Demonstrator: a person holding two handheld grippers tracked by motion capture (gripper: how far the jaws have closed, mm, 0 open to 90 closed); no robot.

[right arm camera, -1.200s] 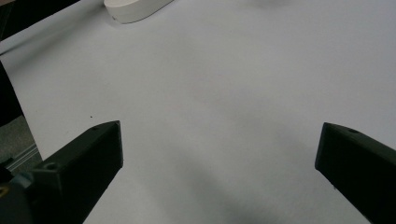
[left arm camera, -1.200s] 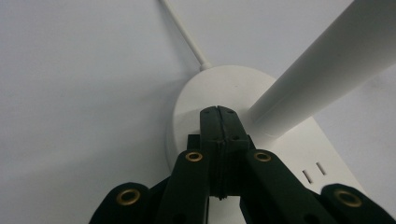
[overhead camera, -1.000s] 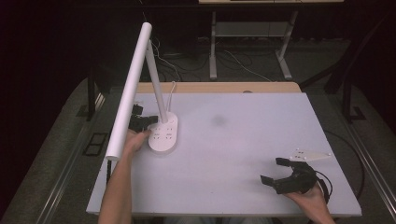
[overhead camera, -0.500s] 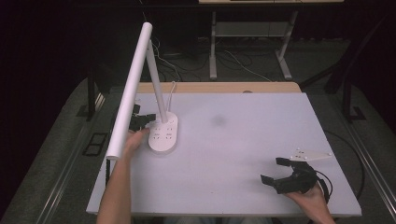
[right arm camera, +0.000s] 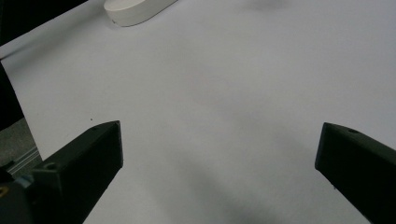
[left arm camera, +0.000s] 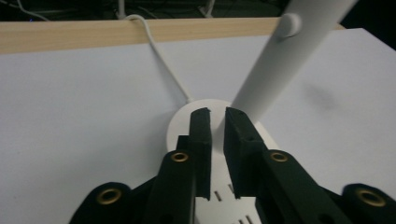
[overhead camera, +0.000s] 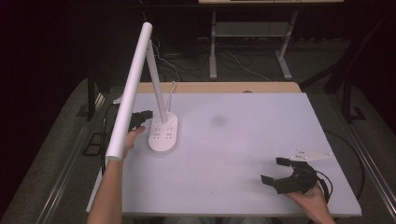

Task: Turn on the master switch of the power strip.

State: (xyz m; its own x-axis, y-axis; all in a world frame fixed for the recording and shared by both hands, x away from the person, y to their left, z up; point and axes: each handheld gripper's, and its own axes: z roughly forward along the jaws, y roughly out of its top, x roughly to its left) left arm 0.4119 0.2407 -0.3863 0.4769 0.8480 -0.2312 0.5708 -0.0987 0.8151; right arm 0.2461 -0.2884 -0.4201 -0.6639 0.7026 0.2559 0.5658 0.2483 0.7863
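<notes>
White tabletop (overhead camera: pixel 233 154) fills the foreground, where the right gripper (overhead camera: pixel 282 173) rests at about five o'clock, jaws spread wide over bare surface and holding nothing. Farther in, at about nine o'clock, the left gripper (overhead camera: pixel 144 115) hangs at the rear edge of the desk lamp's base (overhead camera: pixel 163 135); its jaws have just been opening a little and stand at a narrow gap, with only the base's top visible between the pads (left arm camera: pixel 201 135) in the left gripper view, nothing clamped. From that oval base, marked with small touch controls, a slim stem (overhead camera: pixel 156 74) rises toward twelve o'clock, and the long tubular lamp head (overhead camera: pixel 130 88) slopes back toward the person. A white cord (left arm camera: pixel 161 58) trails off beyond the wooden table edge (left arm camera: pixel 93 32). Smooth rigid plastic likely makes the lamp slippery, and the long head looks top-heavy; the weighted base or the low stem seems the safest hold, sparing the hinge.
</notes>
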